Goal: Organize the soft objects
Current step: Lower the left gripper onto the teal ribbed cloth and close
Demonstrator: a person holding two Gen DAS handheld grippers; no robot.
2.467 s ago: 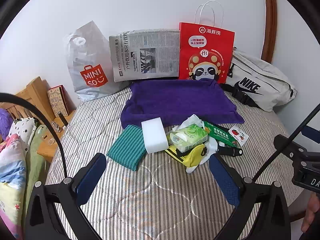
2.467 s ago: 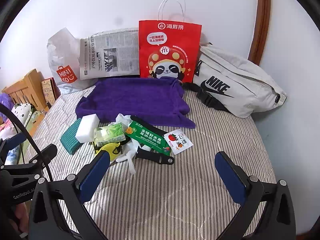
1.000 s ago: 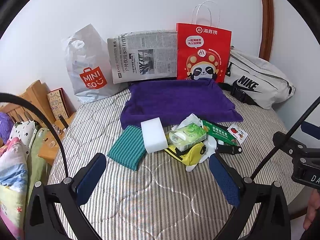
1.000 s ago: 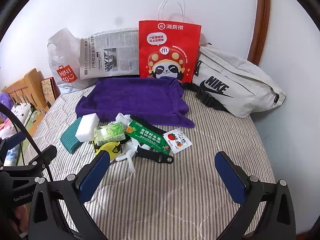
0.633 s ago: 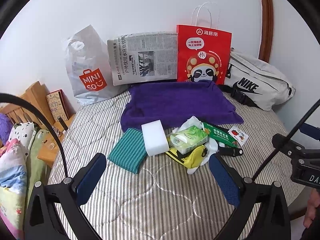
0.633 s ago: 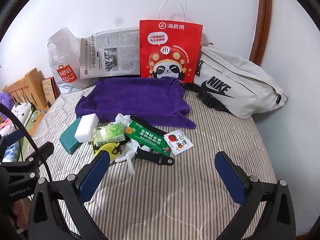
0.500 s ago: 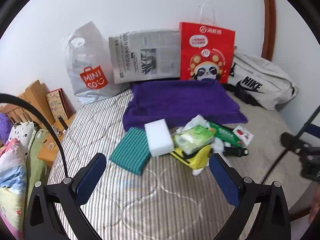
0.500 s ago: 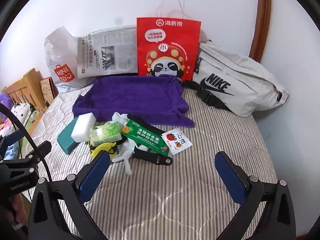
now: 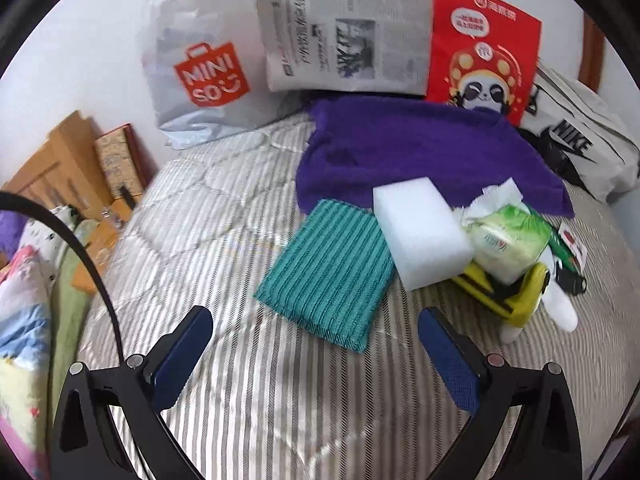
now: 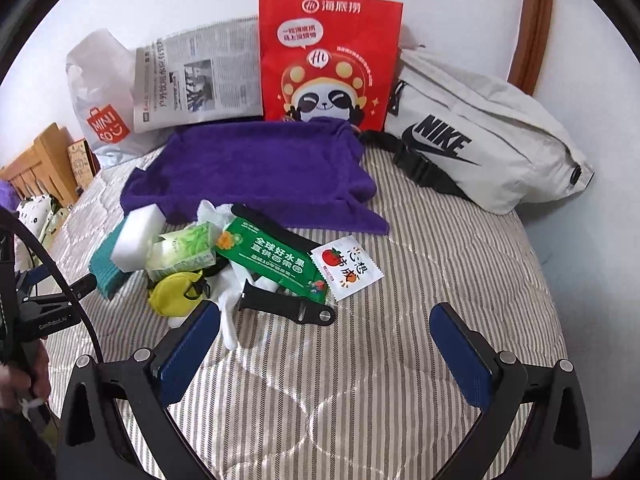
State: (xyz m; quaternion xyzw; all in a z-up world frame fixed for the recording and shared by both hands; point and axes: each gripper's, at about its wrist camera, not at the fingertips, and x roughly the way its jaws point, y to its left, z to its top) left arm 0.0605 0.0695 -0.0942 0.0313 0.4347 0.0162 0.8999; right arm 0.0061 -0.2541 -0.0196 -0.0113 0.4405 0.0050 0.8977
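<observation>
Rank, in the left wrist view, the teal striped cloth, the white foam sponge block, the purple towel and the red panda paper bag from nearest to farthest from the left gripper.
1. Teal striped cloth, just ahead of the left gripper.
2. White foam sponge block, ahead-right, overlapping the cloth.
3. Purple towel, behind both.
4. Red panda paper bag, upright at the wall.

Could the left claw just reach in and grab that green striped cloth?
Probably yes. The left claw is open, with the green striped cloth just ahead, its near corner bare; only the white sponge overlaps its far edge.

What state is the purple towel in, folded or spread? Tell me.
Spread. The purple towel lies flat and open across the striped mattress, its front edge rumpled, in front of the red paper bag.
</observation>
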